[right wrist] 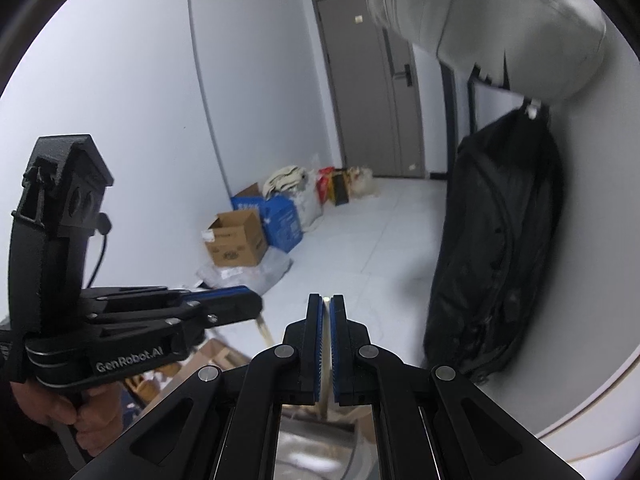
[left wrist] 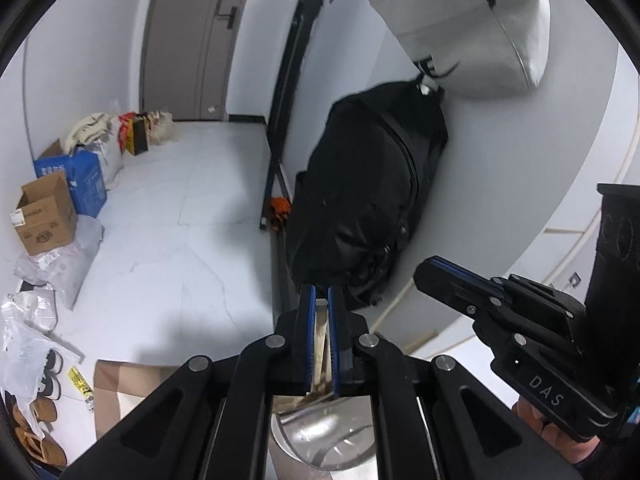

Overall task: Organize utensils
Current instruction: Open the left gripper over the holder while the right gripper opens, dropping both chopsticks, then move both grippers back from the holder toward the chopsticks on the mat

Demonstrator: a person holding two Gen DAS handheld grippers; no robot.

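My left gripper [left wrist: 321, 294] is shut on a pale wooden utensil handle [left wrist: 320, 340] that runs down between its blue pads. Below it lies a round shiny metal bowl or lid [left wrist: 320, 436]. My right gripper [right wrist: 326, 300] is shut on a thin metal utensil [right wrist: 327, 299]; only its tip shows between the pads, with a shiny metal surface [right wrist: 312, 448] beneath. Each gripper shows in the other's view: the right one [left wrist: 432, 272] at the right of the left wrist view, the left one [right wrist: 244, 304] at the left of the right wrist view. Both are raised and face the room.
A black bag [left wrist: 368, 200] hangs on the white wall under a white bag [left wrist: 472, 20]. Cardboard boxes [left wrist: 44, 216], a blue box [left wrist: 86, 180], plastic bags and shoes [left wrist: 40, 436] line the left wall. A grey door [left wrist: 192, 36] stands at the far end.
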